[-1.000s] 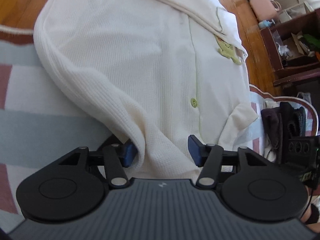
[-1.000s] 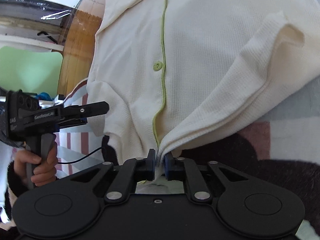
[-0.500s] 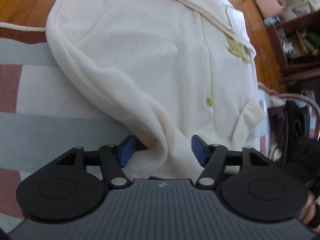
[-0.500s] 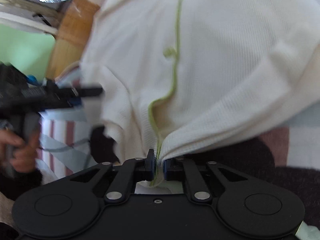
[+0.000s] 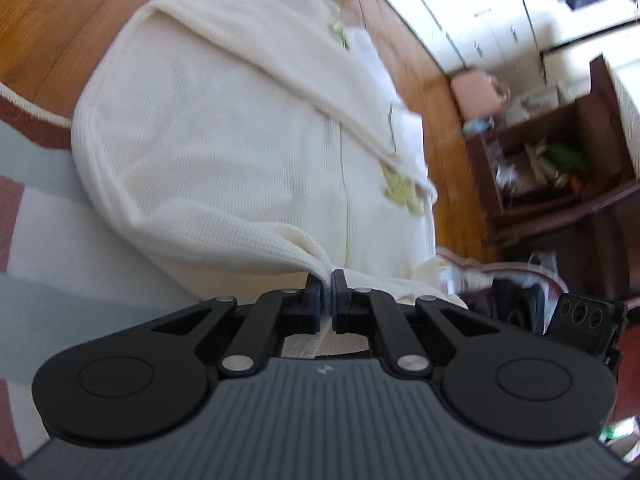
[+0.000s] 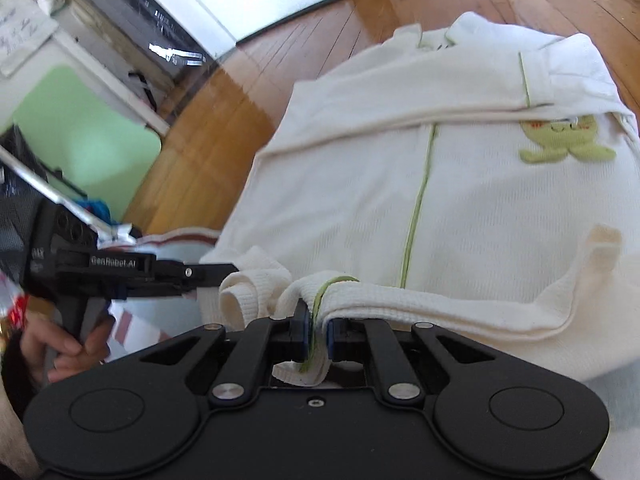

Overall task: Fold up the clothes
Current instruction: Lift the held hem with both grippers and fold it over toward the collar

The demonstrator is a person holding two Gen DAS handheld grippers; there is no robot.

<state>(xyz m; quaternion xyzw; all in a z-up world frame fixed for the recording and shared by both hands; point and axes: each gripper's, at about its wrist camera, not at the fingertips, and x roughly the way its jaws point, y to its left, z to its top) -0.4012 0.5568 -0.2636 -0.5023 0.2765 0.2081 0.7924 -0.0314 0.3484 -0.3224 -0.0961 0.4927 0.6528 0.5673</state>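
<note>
A wide floor of glossy orange-brown wooden boards (image 6: 224, 128) runs under everything, and on it lies a flat woven rug with pale grey-blue, white and dull red stripes (image 5: 48, 240). Spread across the rug's far part and out onto the boards is the cream waffle-knit button-front garment with thin green piping down its placket (image 6: 460, 208); its sleeves are laid across the chest, and a small green embroidered animal patch (image 6: 568, 140) sits on the chest near the collar end. At the right of the left wrist view stands a dark reddish-brown wooden shelf unit (image 5: 560, 168) crowded with blurred odds and ends, with a pale pink boxy item (image 5: 476, 92) on the floor just beside it. The left gripper (image 5: 327, 300) has just snapped closed, and its blue-padded jaws now pinch a bunched fold of the garment's near hem, which rises off the rug into them. The right gripper (image 6: 317, 330) has been closing too and is clamped on the hem just where the green piping ends, a short tab of cloth hanging out behind the jaws. In the right wrist view the left gripper (image 6: 230, 270) shows side-on, reaching to the rolled hem edge, its handle gripped by a person's bare hand (image 6: 60, 348).
</note>
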